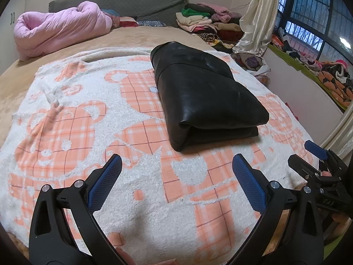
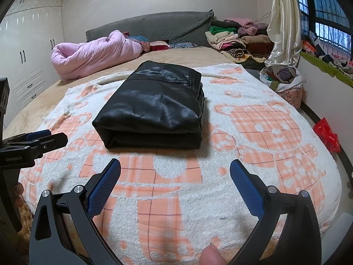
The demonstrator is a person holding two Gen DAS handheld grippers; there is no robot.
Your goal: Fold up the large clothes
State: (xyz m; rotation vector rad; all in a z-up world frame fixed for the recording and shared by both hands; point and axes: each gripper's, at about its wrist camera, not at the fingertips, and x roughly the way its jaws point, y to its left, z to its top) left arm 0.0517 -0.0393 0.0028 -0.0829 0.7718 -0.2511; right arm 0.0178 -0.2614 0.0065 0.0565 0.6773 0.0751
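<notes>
A black leather garment (image 1: 203,95) (image 2: 154,108) lies folded into a thick rectangular bundle on a white and orange bear-print blanket (image 1: 88,114) (image 2: 253,143). My left gripper (image 1: 176,165) hovers over the blanket just in front of the bundle, open, with nothing between its blue pads. My right gripper (image 2: 175,170) is likewise open and empty, a short way in front of the bundle's near edge. Each gripper shows in the other's view: the right gripper (image 1: 317,156) at the right edge, the left gripper (image 2: 42,139) at the left edge.
The blanket covers a tan bed (image 1: 132,35). A pink quilt (image 1: 59,28) (image 2: 94,53) sits at the far left by a grey headboard (image 2: 154,26). Stacked clothes (image 1: 205,19) (image 2: 236,37), a cream curtain (image 2: 284,22) and a basket of clothes (image 2: 284,81) stand at the right. A thumb (image 2: 209,256) shows at the bottom.
</notes>
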